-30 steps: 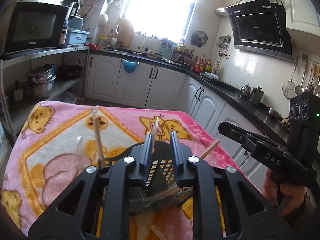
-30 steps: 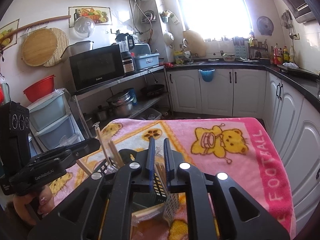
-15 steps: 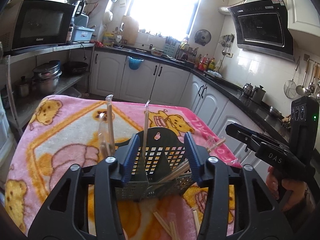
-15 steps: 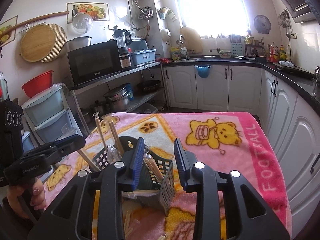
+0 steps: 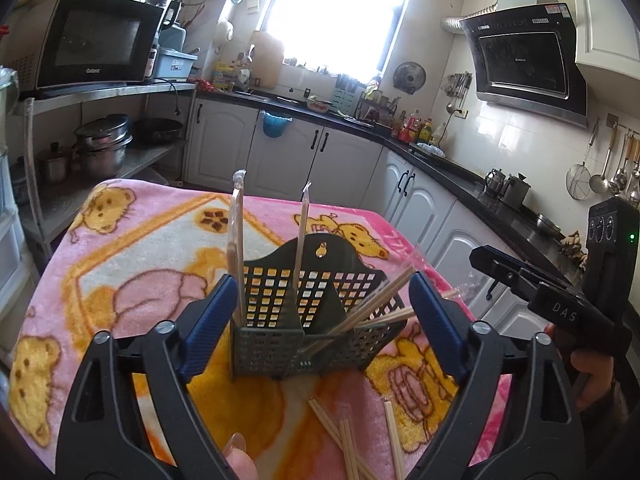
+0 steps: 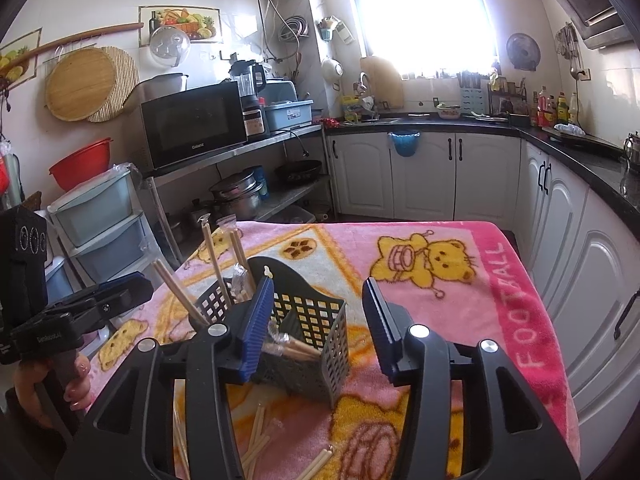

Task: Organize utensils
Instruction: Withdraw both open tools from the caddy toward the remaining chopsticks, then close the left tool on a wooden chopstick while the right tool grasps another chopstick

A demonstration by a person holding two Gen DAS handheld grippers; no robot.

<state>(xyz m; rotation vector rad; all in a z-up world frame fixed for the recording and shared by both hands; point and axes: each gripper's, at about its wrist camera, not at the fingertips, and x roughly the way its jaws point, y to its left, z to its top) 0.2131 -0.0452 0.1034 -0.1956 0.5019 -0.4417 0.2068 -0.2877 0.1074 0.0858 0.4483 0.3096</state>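
Note:
A dark grey perforated utensil basket (image 5: 280, 344) stands on the pink bear blanket (image 5: 140, 260). Two wrapped chopsticks (image 5: 239, 240) stand upright in it, and bare ones (image 5: 376, 304) lean out to the right. Loose chopsticks (image 5: 348, 440) lie in front of it. My left gripper (image 5: 320, 284) is opening, its blue pads wide on either side of the basket and touching nothing. My right gripper (image 6: 318, 286) is also opening, with the basket (image 6: 316, 320) low between its pads and not pressed. Each gripper shows in the other's view: the right gripper (image 5: 486, 260) and the left gripper (image 6: 132, 288).
More loose chopsticks (image 6: 256, 436) lie near the front of the blanket (image 6: 440, 280). A metal shelf with a microwave (image 6: 192, 128) and pots stands left, with plastic drawers (image 6: 96, 216) beside it. White cabinets (image 6: 424, 172) run behind and along the right.
Both grippers went from nearly shut at the basket to wide open and drew back from it. The chopsticks now stand or lean free in the basket.

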